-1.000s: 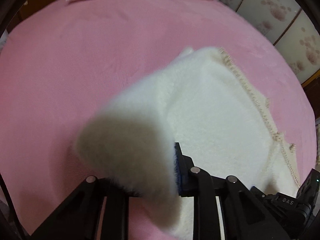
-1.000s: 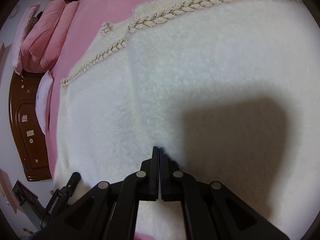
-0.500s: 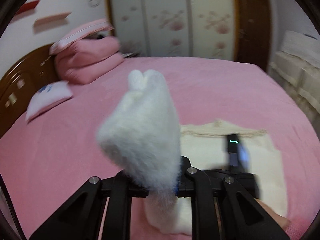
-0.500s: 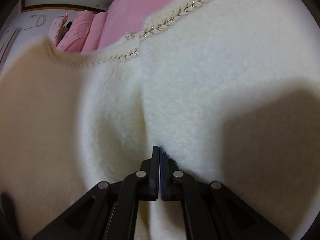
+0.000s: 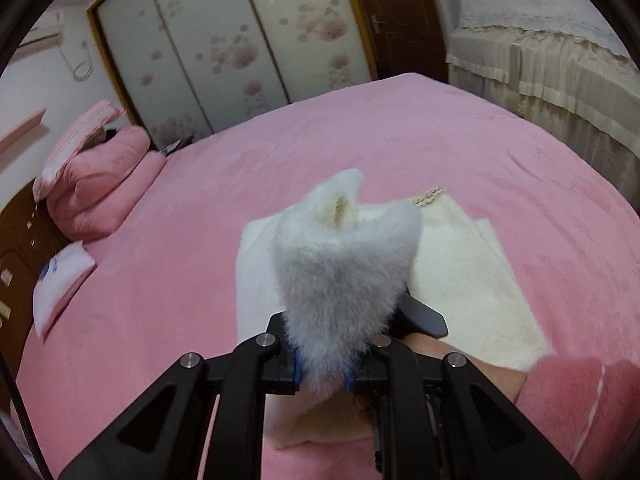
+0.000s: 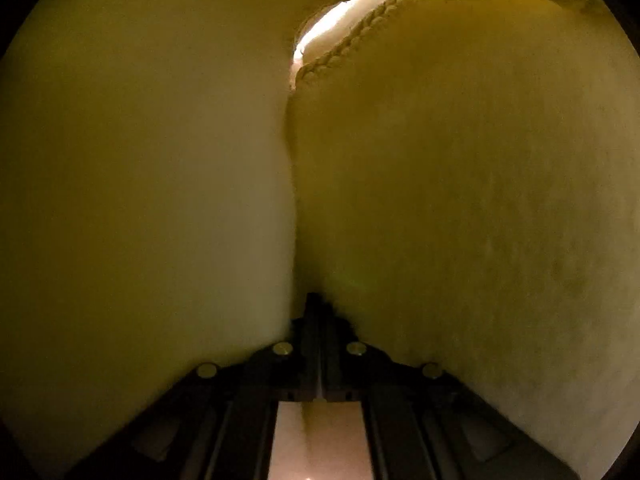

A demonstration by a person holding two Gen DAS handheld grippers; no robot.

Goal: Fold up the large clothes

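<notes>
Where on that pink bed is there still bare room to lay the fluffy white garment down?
Bare pink bedspread stretches between the white garment and the wardrobe doors, and from the garment to the small pillow. It is crowded at the pink pillow stack and near the left claw.

Right wrist view blanketed by dim cream garment (image 6: 460,200); bed hidden. Left gripper (image 5: 322,364) pads buried in fleece; wardrobe (image 5: 224,52) cropped above.

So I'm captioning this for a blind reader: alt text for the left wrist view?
The left gripper pinches a bunched fold of a fluffy white garment, lifted over a pink bed. Pink pillows sit at left, floral wardrobe doors behind.
</notes>
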